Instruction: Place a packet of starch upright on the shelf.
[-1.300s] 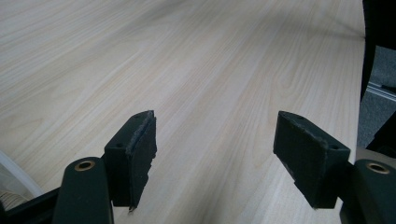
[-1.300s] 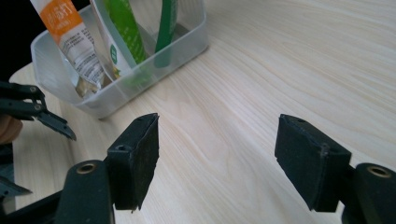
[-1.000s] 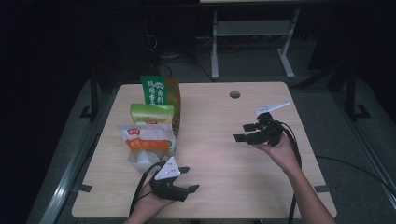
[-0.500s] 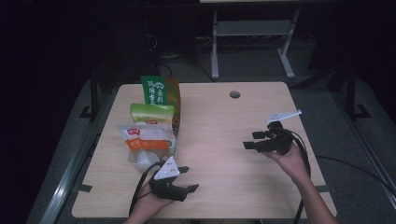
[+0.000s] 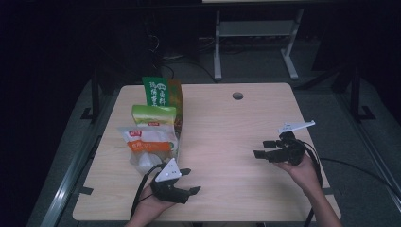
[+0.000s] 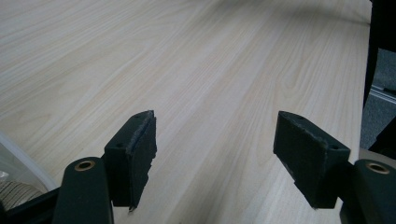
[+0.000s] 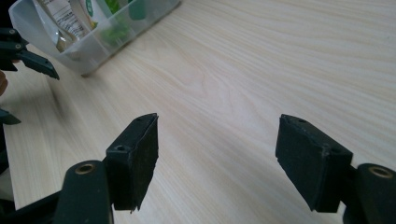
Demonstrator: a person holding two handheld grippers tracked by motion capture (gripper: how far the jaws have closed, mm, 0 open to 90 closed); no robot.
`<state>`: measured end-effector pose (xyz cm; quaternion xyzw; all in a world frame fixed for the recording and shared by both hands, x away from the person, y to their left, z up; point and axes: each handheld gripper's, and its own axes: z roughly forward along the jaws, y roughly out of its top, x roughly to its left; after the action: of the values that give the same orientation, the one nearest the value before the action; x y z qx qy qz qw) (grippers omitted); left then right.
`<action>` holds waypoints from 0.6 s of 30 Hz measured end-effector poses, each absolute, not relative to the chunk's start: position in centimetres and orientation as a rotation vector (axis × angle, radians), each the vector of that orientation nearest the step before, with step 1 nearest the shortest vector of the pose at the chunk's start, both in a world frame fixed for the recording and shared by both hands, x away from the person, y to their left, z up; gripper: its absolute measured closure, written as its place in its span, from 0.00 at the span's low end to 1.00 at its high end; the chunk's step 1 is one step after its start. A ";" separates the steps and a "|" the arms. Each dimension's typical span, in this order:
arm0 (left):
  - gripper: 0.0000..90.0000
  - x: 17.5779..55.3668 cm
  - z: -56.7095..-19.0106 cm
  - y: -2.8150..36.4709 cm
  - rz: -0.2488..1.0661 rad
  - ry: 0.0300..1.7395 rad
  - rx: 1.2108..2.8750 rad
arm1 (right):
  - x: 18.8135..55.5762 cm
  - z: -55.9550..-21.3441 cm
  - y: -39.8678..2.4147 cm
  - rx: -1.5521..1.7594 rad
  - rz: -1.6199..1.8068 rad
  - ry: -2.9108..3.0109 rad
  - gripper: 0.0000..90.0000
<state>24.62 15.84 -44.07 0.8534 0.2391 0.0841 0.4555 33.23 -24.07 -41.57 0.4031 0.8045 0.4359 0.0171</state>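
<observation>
resting low at the bottom left of the high view, the left tongs [image 5: 187, 181] stand apart with nothing between them, just beside a clear bin [image 5: 142, 163]. the right tongs [image 5: 262, 148], at the right of that view, also stand apart and empty, pointing left across bare surface [image 5: 227, 132] toward the bin, well apart from it. three packets stand in the bin: a green box [image 5: 161, 91], a light green pack [image 5: 153, 115], an orange-and-white bag [image 5: 146, 140]. nothing lies between the right tongs and the bin.

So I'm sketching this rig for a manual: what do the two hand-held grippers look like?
Both are black. The left hand-held gripper carries a grey three-cornered plate and a black cable. The right hand-held gripper has one too. Each ends in two blocky jaws with rough dark pads.
</observation>
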 end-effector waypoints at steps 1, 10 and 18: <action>0.33 24.6 -44.1 15.9 0.209 0.589 2.105 | 33.1 -41.7 -24.1 1.257 1.357 2.497 0.33; 0.33 24.6 -44.1 16.0 0.208 0.589 2.110 | 31.6 -42.8 -25.3 1.299 1.359 2.484 0.33; 0.33 24.5 -44.1 15.9 0.201 0.592 2.109 | 30.5 -43.6 -25.9 1.320 1.381 2.473 0.32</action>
<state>24.54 15.92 -44.13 0.8544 0.2397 0.0814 0.4538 30.52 -25.95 -43.55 0.4225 0.7914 0.4418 0.0084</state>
